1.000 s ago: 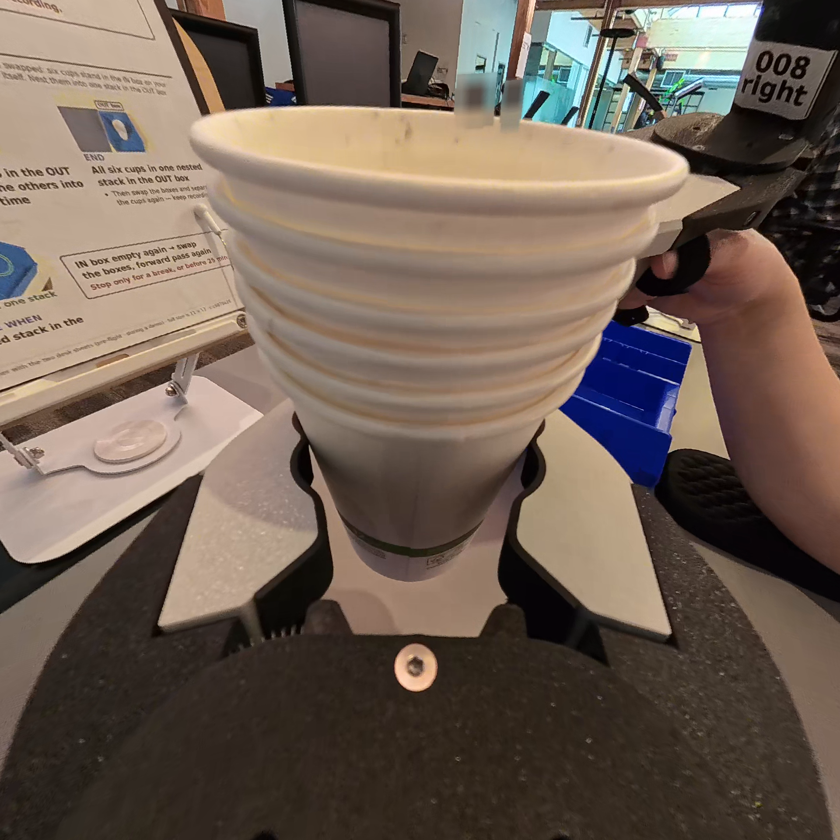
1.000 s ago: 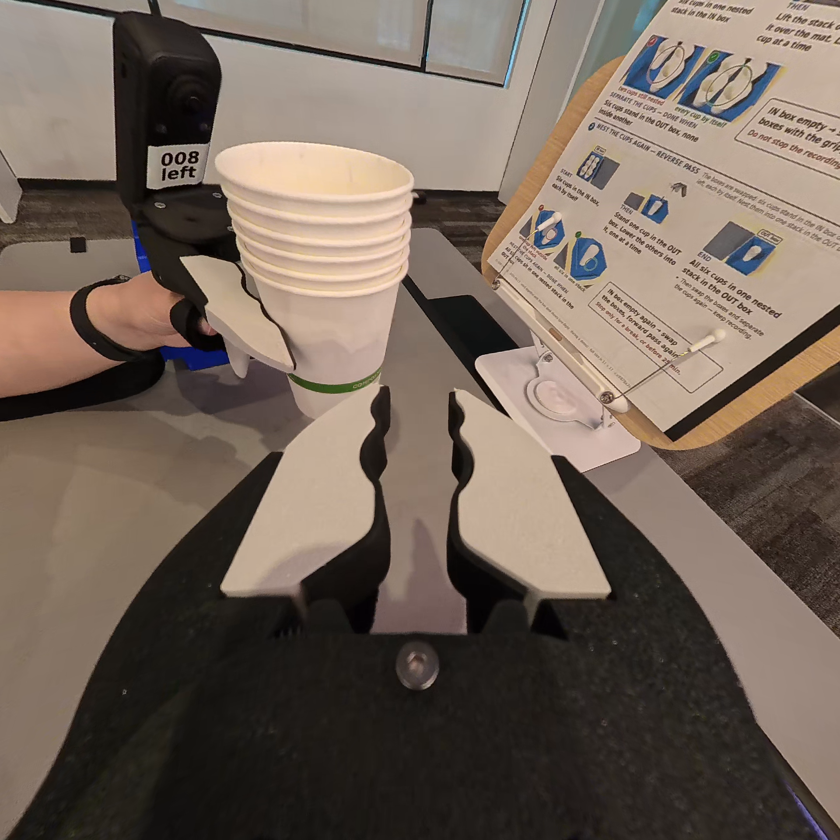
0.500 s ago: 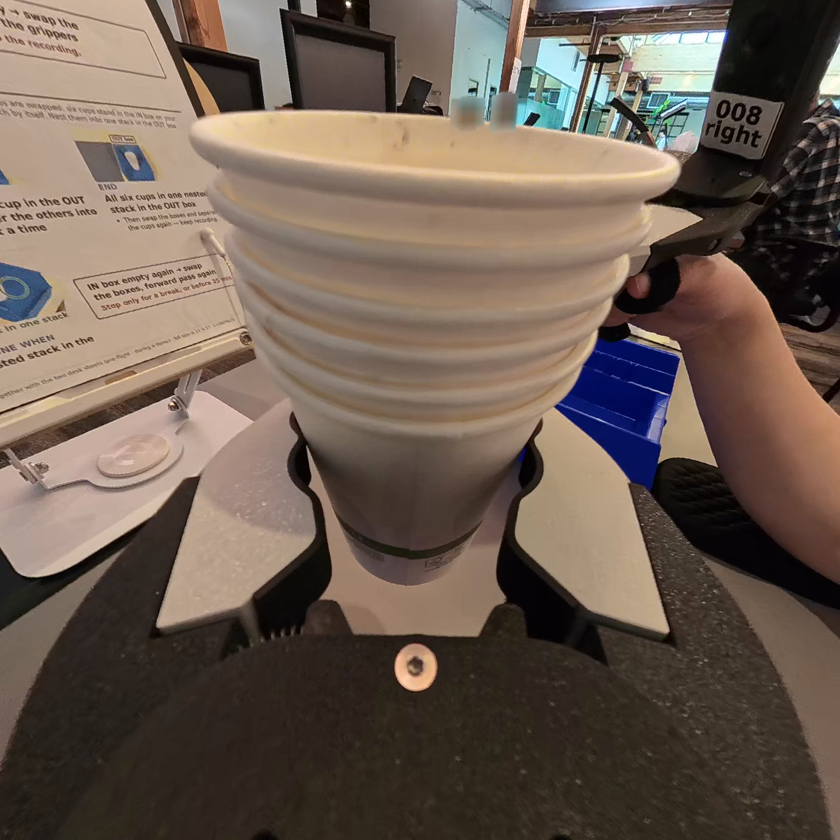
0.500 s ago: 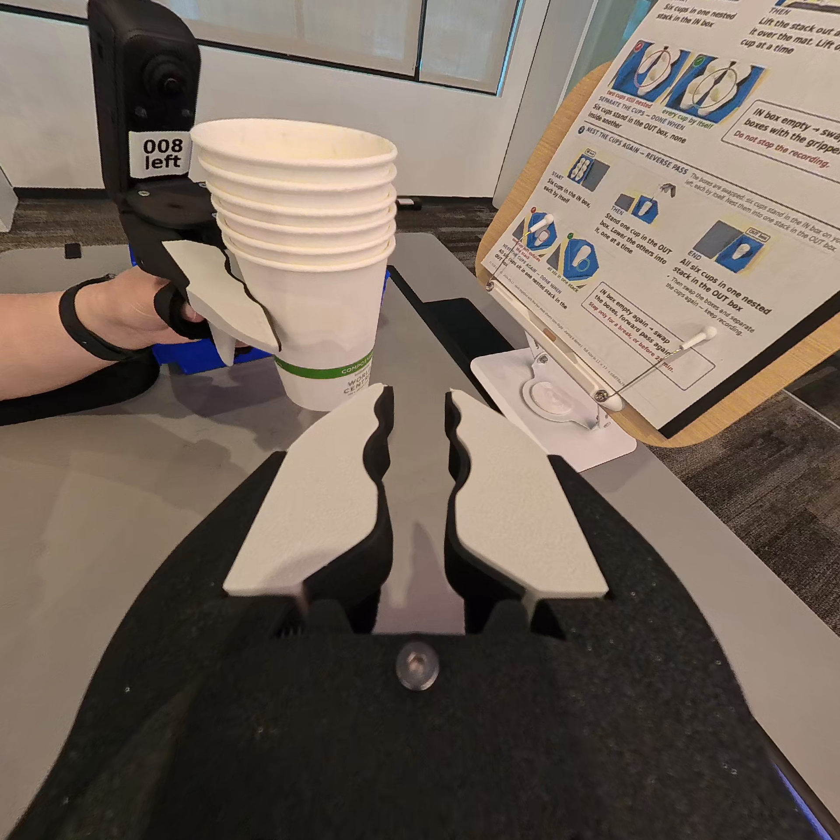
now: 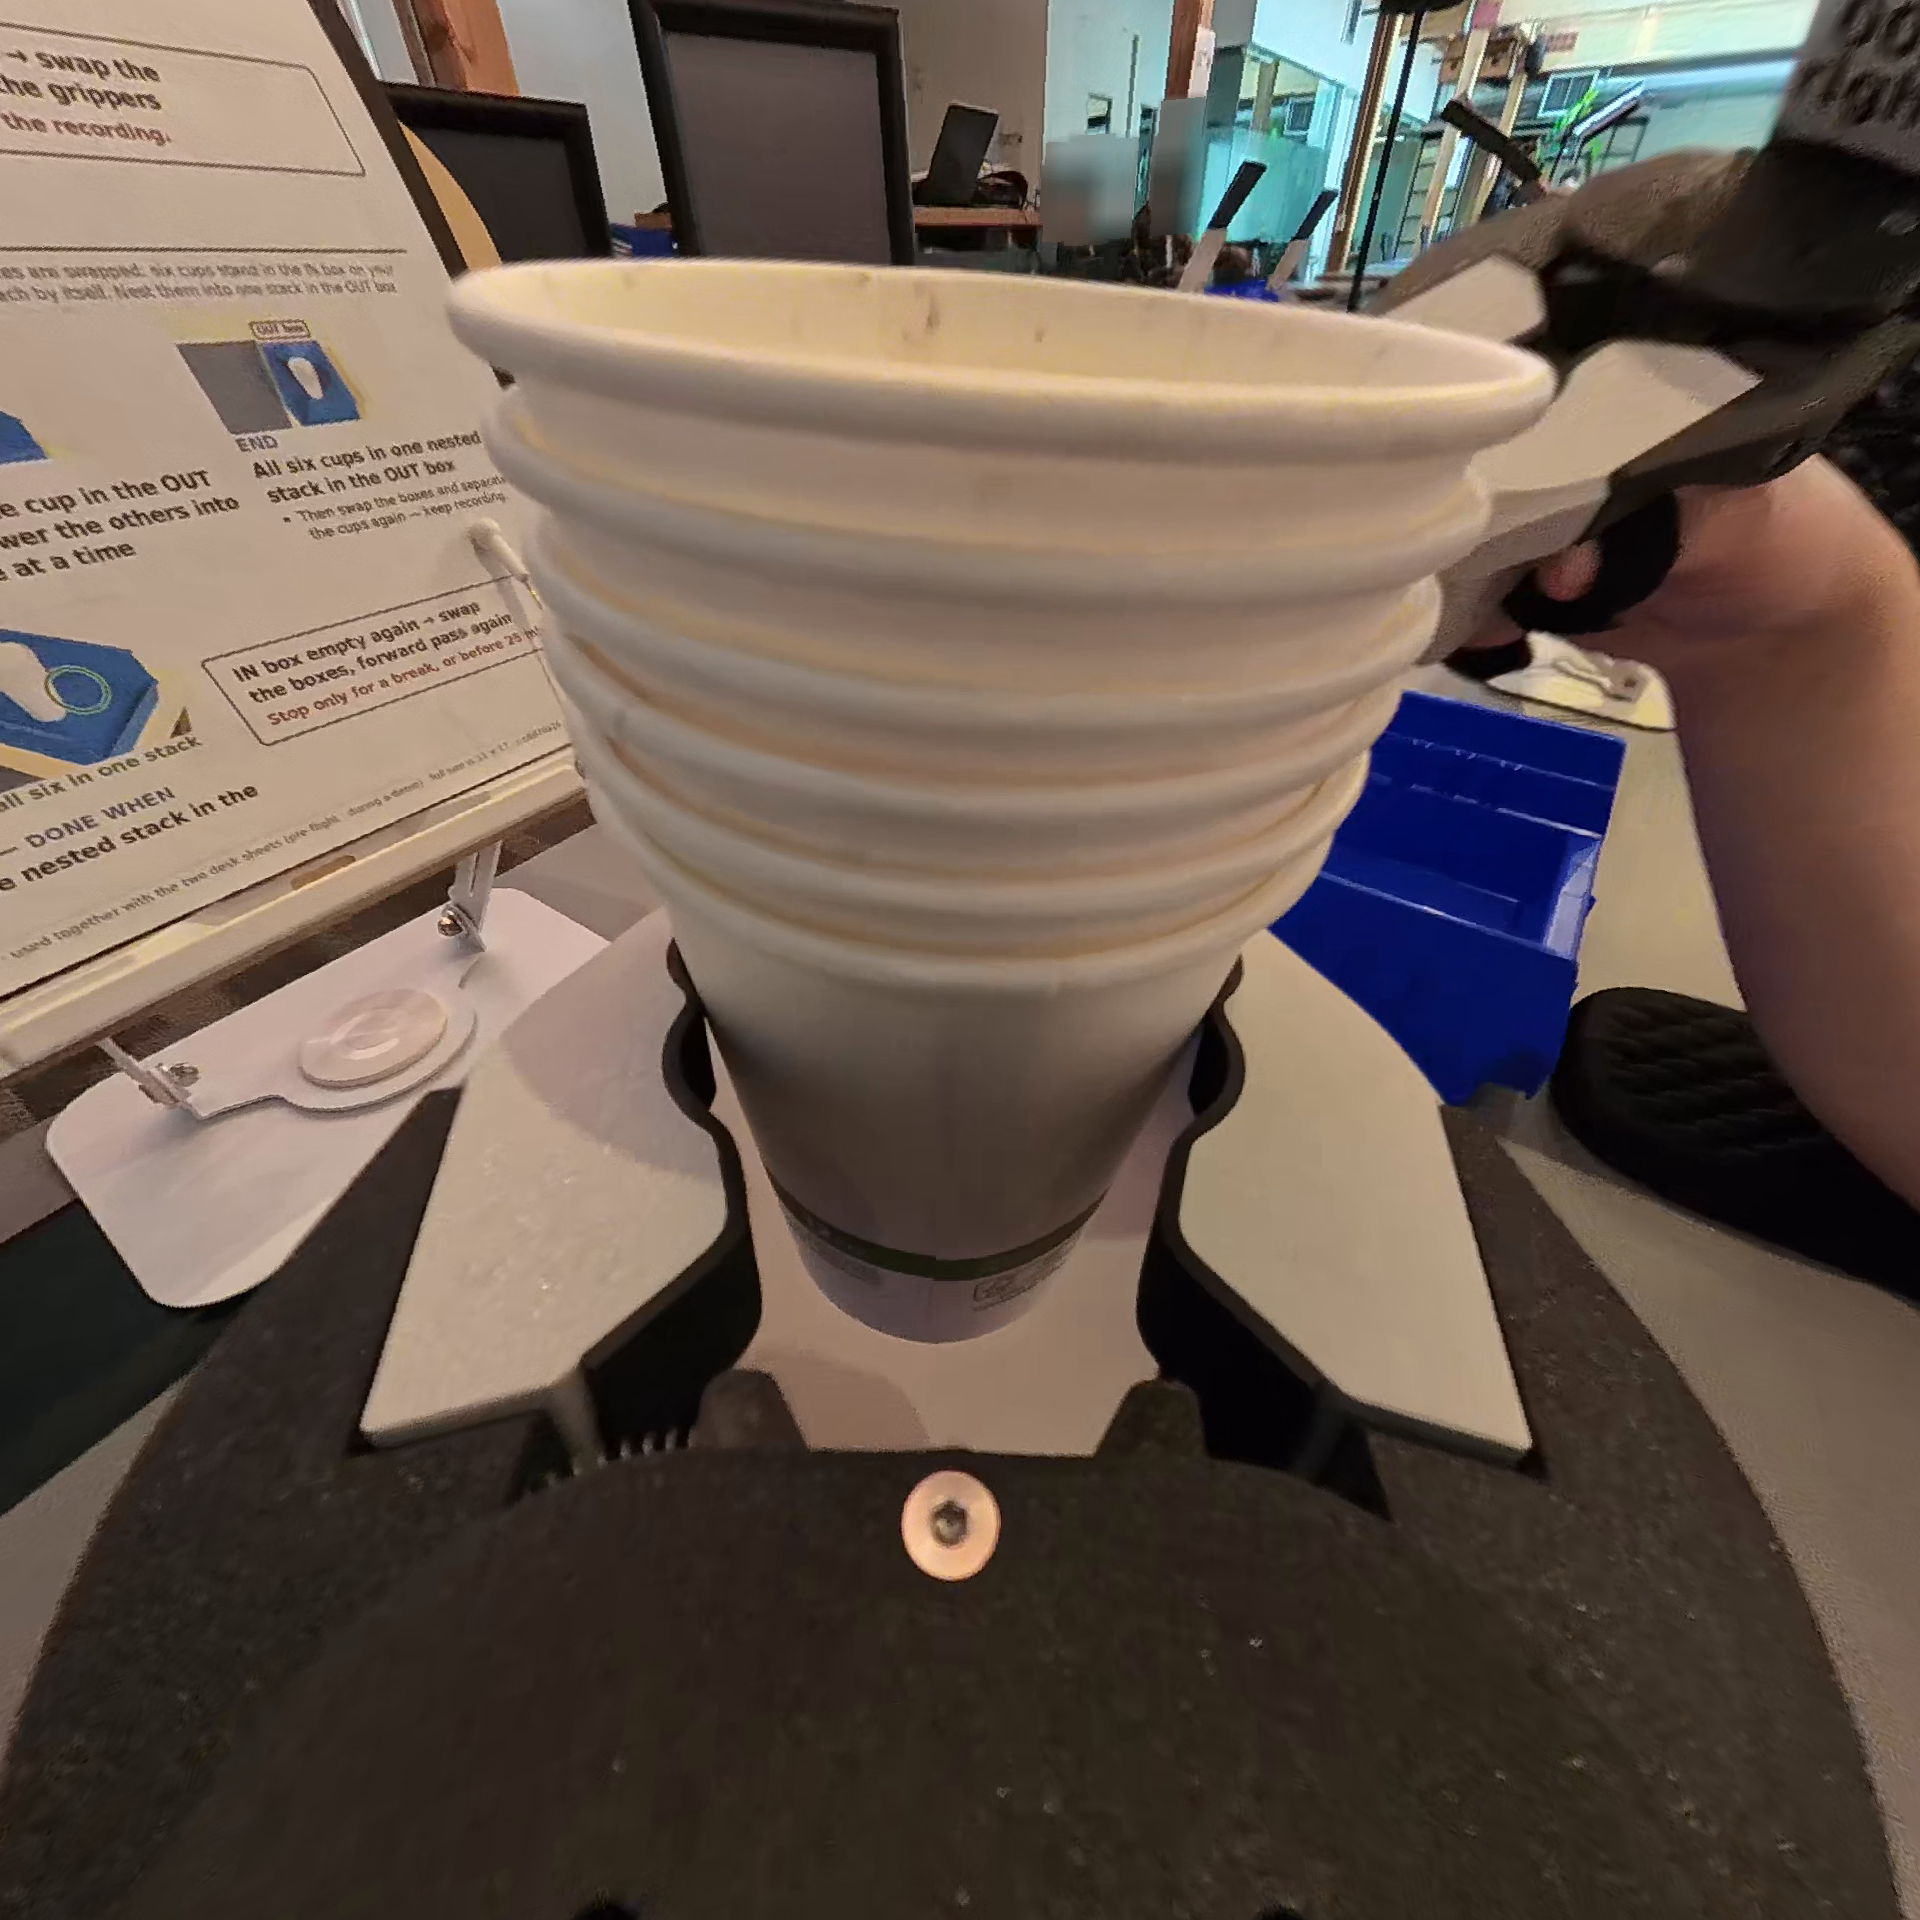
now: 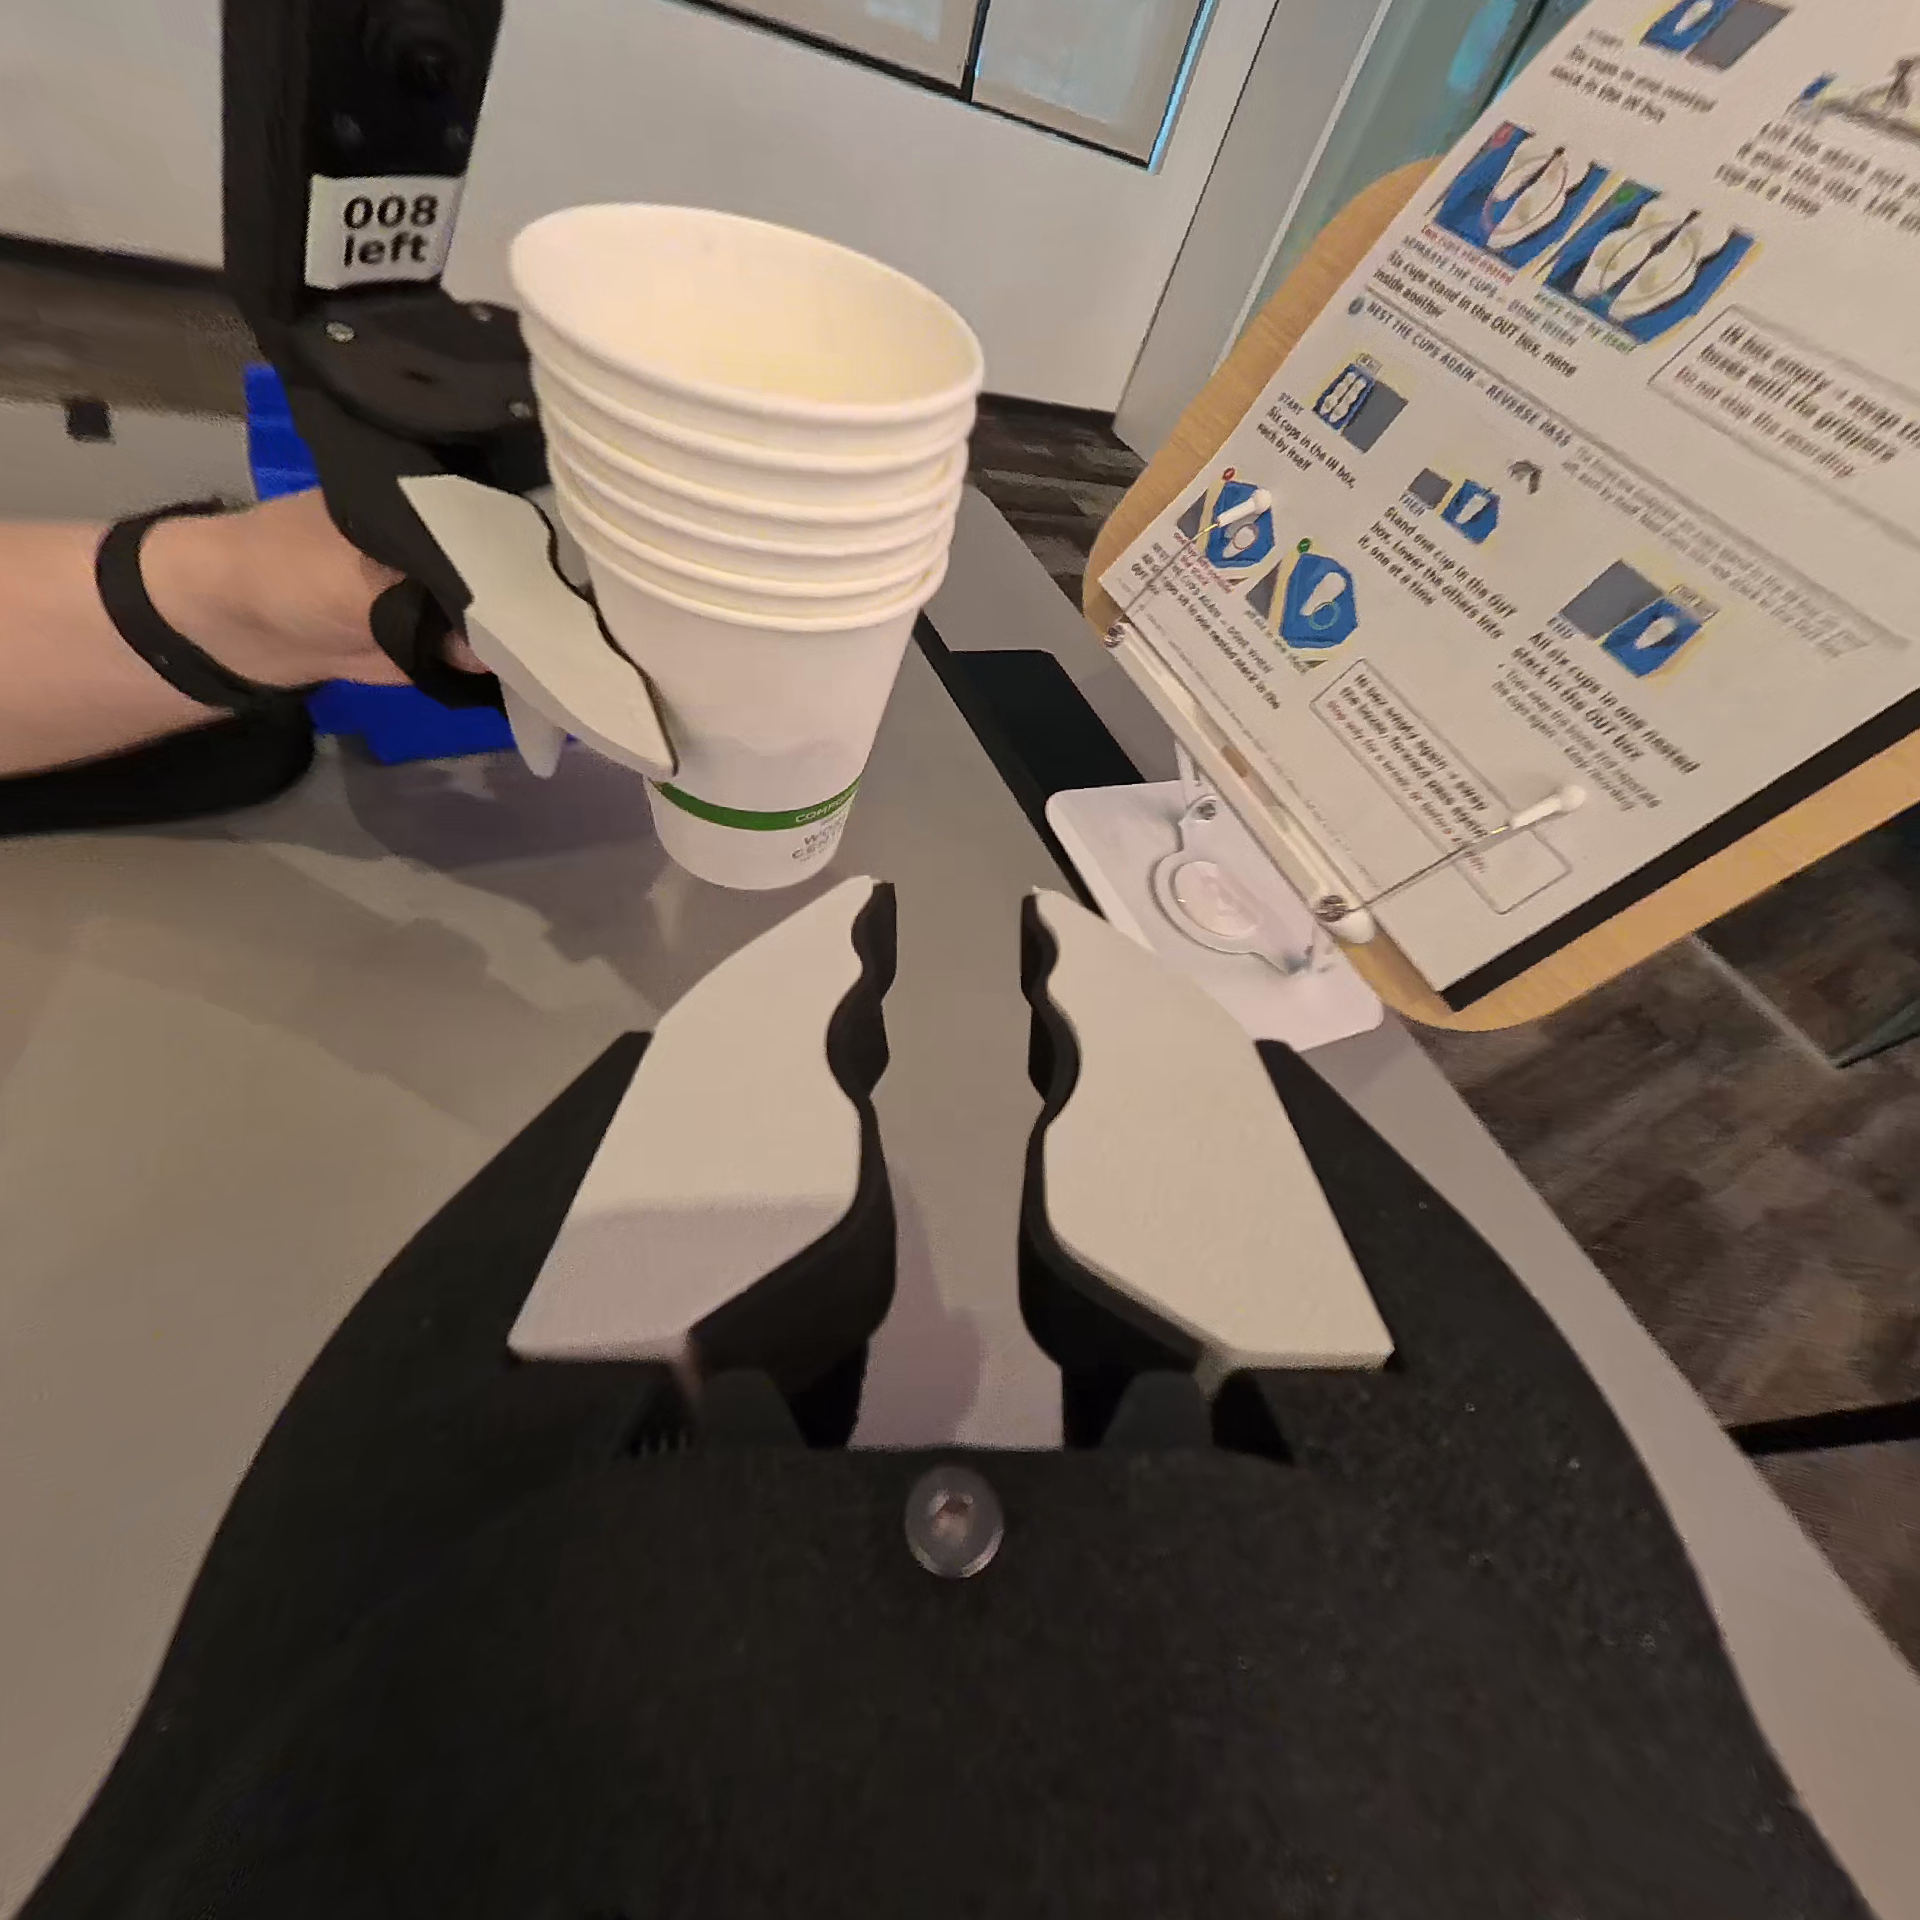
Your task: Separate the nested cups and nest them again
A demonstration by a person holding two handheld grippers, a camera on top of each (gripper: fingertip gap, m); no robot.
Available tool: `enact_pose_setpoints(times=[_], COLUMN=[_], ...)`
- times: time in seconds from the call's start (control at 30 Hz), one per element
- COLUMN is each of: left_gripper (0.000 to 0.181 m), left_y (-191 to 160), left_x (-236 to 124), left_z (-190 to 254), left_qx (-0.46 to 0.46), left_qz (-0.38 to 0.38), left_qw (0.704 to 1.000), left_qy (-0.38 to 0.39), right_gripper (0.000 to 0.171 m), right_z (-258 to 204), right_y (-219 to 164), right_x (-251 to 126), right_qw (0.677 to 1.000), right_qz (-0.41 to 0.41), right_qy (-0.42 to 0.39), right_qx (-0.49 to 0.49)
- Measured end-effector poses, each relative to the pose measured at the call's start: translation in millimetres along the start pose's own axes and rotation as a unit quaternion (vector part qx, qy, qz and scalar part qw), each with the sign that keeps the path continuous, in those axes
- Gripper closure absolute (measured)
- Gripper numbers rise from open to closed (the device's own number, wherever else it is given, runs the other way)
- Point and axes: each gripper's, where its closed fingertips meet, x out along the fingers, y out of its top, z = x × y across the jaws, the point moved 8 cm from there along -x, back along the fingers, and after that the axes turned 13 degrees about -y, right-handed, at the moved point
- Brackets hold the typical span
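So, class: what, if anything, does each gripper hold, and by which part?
The left gripper holds the cup stack by the bottom cup's wall, below the rims. The right gripper holds nothing; its jaws stand apart.

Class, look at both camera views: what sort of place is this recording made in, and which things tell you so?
Probably an office-style lab or workshop set up for data recording: an instruction sheet on a stand by a grey table, dark monitors and equipment stands behind, and carpet floor.

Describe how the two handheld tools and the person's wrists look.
Both tools, left and right, have flat pale-grey fingers with wavy black inner pads, on black foam-textured bodies with one silver screw. Each carries a white label. The left wrist wears a black band.
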Motion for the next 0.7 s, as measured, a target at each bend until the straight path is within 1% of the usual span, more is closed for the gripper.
enact_pose_setpoints(times=[0.07,0.13,0.17,0.2,0.23,0.33,0.43,0.5,0.6,0.7], left_gripper=[0.090,0.090,0.090,0.090,0.090,0.090,0.090,0.090,0.090,0.090], left_y=[-1.7,-4.2,-5.8,-7.5,-9.2,-13.5,-15.7,-17.0,-18.5,-17.0], left_x=[1.5,3.1,3.7,4.2,4.7,5.2,5.3,5.6,6.5,5.8], left_z=[-0.4,-2.1,-3.4,-4.9,-6.5,-10.6,-13.4,-14.3,-14.9,-14.4], left_qx=[-0.003,-0.007,-0.009,-0.012,-0.014,-0.025,-0.031,-0.031,-0.029,-0.028], left_qz=[-0.002,-0.005,-0.009,-0.014,-0.018,-0.027,-0.033,-0.036,-0.042,-0.039], left_qw=[1.000,1.000,1.000,1.000,1.000,0.999,0.999,0.999,0.999,0.999], left_qy=[-0.001,-0.002,0.000,0.001,0.003,0.007,0.009,0.011,0.012,0.012], right_gripper=[0.150,0.155,0.162,0.164,0.163,0.155,0.152,0.153,0.156,0.156], right_z=[-4.1,-13.4,-18.9,-23.8,-28.0,-40.0,-49.3,-56.8,-62.0,-65.2], right_y=[10.2,25.1,34.6,45.6,57.5,93.5,119.2,125.6,127.9,124.7], right_x=[-13.2,-23.1,-24.5,-22.7,-17.9,6.4,34.2,48.2,61.9,71.1], right_qw=[1.000,0.998,0.996,0.994,0.990,0.971,0.950,0.933,0.913,0.904], right_qz=[0.008,0.029,0.038,0.041,0.034,-0.015,-0.075,-0.118,-0.158,-0.190], right_qy=[-0.006,0.018,0.031,0.040,0.049,0.099,0.145,0.175,0.176,0.194], right_qx=[-0.028,-0.047,-0.068,-0.096,-0.127,-0.216,-0.265,-0.291,-0.332,-0.331])
